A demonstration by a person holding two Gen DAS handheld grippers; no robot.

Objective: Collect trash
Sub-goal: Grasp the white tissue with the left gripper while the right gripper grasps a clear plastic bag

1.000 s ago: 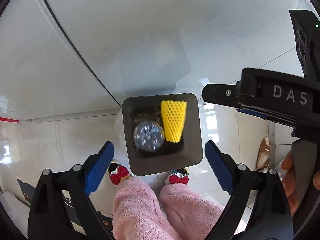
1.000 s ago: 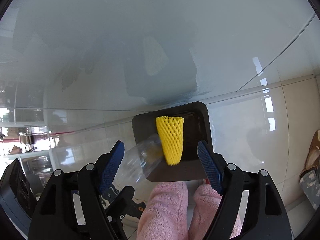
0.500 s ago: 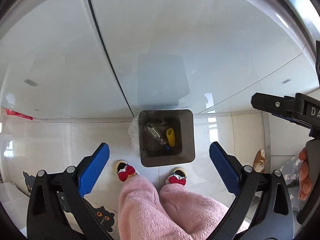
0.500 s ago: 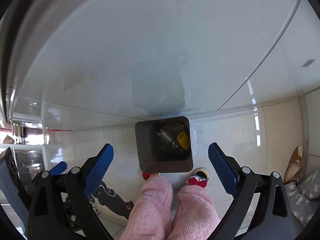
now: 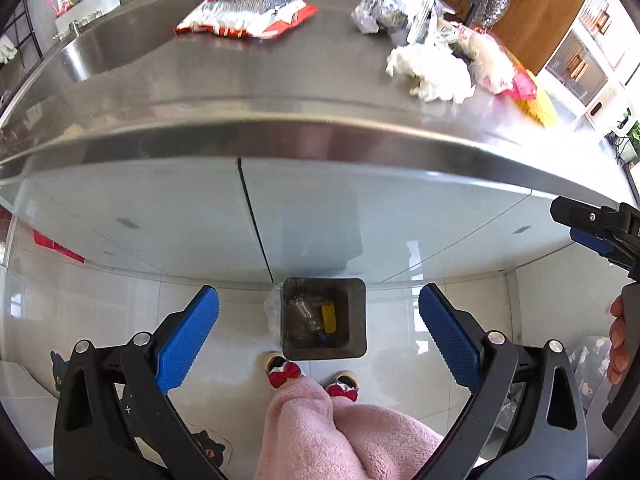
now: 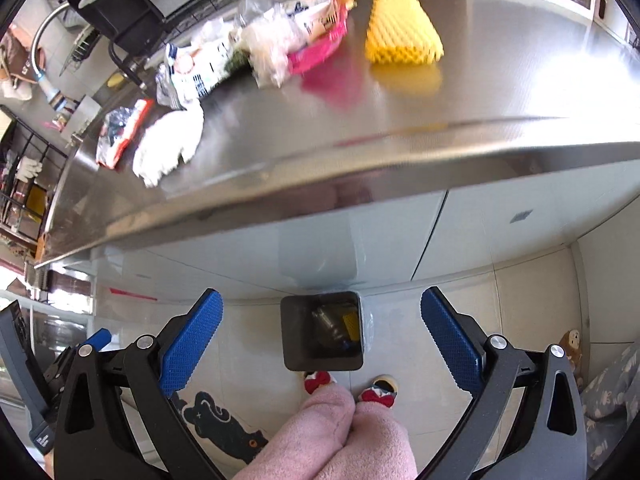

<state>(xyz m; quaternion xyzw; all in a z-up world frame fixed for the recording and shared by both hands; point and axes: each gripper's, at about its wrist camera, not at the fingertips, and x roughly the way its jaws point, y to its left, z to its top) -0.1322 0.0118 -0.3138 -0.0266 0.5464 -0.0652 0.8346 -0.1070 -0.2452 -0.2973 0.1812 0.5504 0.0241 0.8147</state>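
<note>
A dark square trash bin (image 5: 357, 320) (image 6: 296, 328) stands on the floor by the cabinet, holding a clear plastic bottle (image 5: 302, 312) and a yellow foam net (image 5: 329, 317). My left gripper (image 5: 318, 338) and right gripper (image 6: 322, 336) are both open and empty, held high above the bin. On the steel counter (image 5: 280, 80) lie a red-and-silver wrapper (image 5: 244, 14), white crumpled tissue (image 5: 432, 72) (image 6: 168, 148), crumpled plastic (image 5: 380, 10), a pink wrapper bundle (image 6: 304, 40) and a yellow foam net (image 6: 404, 36).
The counter's front edge (image 5: 320, 140) juts out above pale cabinet doors (image 5: 160, 220). The person's pink-trousered legs (image 5: 340, 432) and slippers stand right in front of the bin. A sink (image 5: 112, 40) lies at the counter's left. A dish rack (image 6: 132, 12) stands behind.
Both grippers have risen well away from the bin, which now looks small and far below. The counter top and its trash have come into view. The bottle and yellow net lie in the bin.
</note>
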